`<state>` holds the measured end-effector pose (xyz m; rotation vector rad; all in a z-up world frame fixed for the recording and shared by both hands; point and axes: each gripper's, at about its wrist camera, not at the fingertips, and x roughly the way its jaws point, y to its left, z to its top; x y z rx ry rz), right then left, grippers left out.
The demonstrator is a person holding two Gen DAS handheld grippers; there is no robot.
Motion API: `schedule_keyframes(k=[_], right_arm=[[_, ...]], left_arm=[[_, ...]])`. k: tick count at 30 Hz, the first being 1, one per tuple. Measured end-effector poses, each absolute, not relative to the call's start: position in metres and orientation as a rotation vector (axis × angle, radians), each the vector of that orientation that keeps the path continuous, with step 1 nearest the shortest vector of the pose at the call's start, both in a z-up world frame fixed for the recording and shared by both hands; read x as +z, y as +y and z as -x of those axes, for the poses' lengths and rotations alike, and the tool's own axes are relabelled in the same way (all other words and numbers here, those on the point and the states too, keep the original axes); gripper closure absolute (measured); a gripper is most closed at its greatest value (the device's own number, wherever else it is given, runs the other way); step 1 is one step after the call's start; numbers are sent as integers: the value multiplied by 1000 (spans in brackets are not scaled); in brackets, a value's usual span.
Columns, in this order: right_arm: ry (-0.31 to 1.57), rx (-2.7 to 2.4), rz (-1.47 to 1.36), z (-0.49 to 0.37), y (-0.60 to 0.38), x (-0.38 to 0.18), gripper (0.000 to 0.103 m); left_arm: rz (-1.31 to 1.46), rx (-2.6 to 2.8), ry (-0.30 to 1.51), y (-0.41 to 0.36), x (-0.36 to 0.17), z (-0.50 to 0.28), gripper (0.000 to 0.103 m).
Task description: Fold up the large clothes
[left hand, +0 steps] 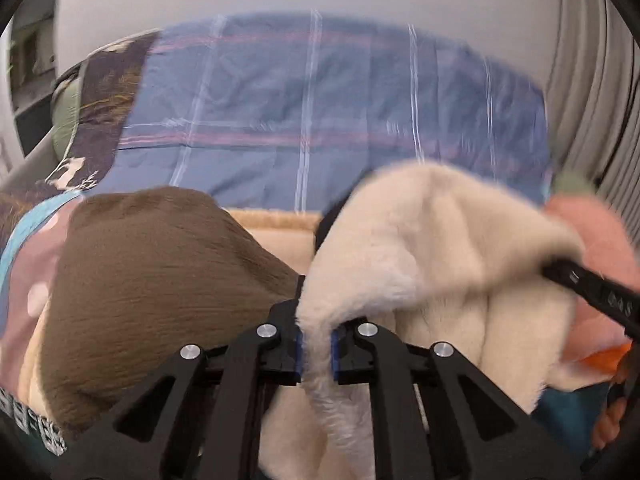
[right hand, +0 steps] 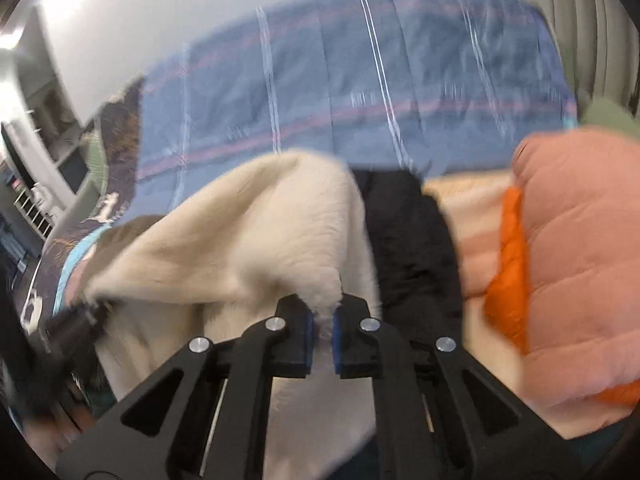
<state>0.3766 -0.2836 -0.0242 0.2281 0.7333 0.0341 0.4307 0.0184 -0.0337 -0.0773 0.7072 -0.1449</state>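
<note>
A cream fleece garment (left hand: 440, 240) is lifted off the bed between both grippers. My left gripper (left hand: 317, 350) is shut on one furry edge of it, the fabric pinched between the blue pads. The right gripper (left hand: 560, 270) shows in the left wrist view as a black finger biting into the fleece at the right. In the right wrist view the cream fleece (right hand: 256, 236) hangs to the left, and my right gripper (right hand: 323, 334) is shut on its edge. The left gripper (right hand: 86, 308) appears there as a blurred black shape at the fleece's far left corner.
A blue plaid bedsheet (left hand: 320, 112) covers the bed behind. A brown garment (left hand: 152, 288) lies at the left, a pink puffer jacket (right hand: 572, 264) with orange lining at the right, a black garment (right hand: 408, 240) beside it. A dark patterned pillow (left hand: 100, 104) sits at the far left.
</note>
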Motion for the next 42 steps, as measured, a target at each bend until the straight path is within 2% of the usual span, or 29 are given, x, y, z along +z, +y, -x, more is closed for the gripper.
schedule_keyframes(k=[5,10,12,13,15,18,21,22,25,27,30,31,32,34,37,39,42], right_arm=[[627,158,-215,-279,-313,-4,96],[623,240,-179,-178,-296,-14,95],[680,265,-148,-144,-286,-26,93],[739,271,-135,-126,-284,-40,89],[832,268,-117,-107,-283,-58,83],[882,208,-73,-73,-293,-72,63],[821,166,-83,-53,-312,-52,51],[799,162,-90,-53,-315,-44,48],[722,207,-155,-65,-314,-11,42],[662,265,-191,-72,-305,10,37],[563,359,-219,-94,-287,46,37],[553,380,-240,-100,-281,52,43],[554,408,-281,-114,-278,56,49],[594,428,-358,-138,-271,49,77],[775,462,-417,-164,-254,3,84],[926,484,-293,-159,-225,-39,84],[1057,438,-169,-138,-199,-87,84]], left_arm=[[211,-269,609,86,-9,-352,95],[186,-380,617,106,-28,-261,94],[181,-399,656,114,-48,-226,93],[180,-406,688,121,-61,-208,89],[133,-381,736,131,-82,-181,89],[67,-306,741,149,-94,-148,86],[81,-262,691,166,-78,-132,69],[79,-259,656,166,-66,-130,60],[67,-310,584,148,-35,-140,56],[54,-369,544,124,-16,-148,47],[3,-429,483,81,9,-160,44],[2,-441,475,70,15,-166,44],[11,-443,472,57,22,-172,44],[29,-447,464,40,33,-186,44],[57,-448,460,30,39,-204,44],[70,-463,485,25,36,-214,45],[52,-528,566,11,10,-216,44]])
